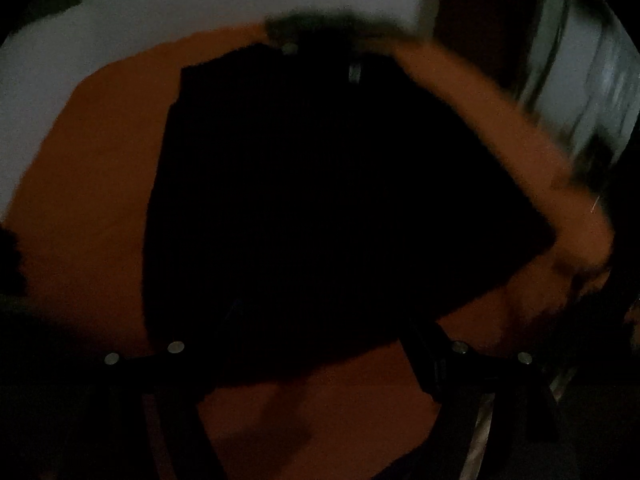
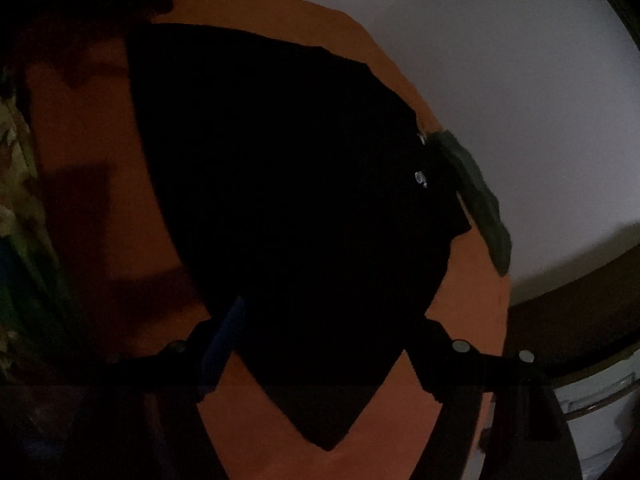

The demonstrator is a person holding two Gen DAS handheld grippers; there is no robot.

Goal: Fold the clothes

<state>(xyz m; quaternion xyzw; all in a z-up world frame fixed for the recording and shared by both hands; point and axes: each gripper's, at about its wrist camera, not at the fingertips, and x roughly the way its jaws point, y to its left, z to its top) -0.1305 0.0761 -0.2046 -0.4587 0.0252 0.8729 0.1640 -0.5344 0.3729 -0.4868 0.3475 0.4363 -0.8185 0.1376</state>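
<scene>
The black garment (image 1: 320, 200) lies spread flat on the orange surface (image 1: 92, 184), its fabric so dark that no seam or fold can be made out; in the right wrist view the same garment (image 2: 288, 200) tapers to a corner pointing toward my camera. Two small pale spots (image 1: 354, 72) sit near the garment's far edge, too small to identify. Beyond that far edge, touching or just beside it, lies a blurred dark green item (image 2: 472, 196) at the border of the orange surface. My left gripper (image 1: 316, 344) hangs above the garment's near edge with its jaws spread wide and released, the cloth showing between and under them; whether the fingers touch it I cannot tell. My right gripper (image 2: 320, 336) likewise stands spread wide over the garment's near corner, clamping nothing, one finger (image 2: 220, 352) showing blue against the black cloth. A pale wall (image 2: 500, 60) rises beyond the garment, and a patterned fabric (image 2: 12, 184) borders the orange surface on the side away from the wall.
</scene>
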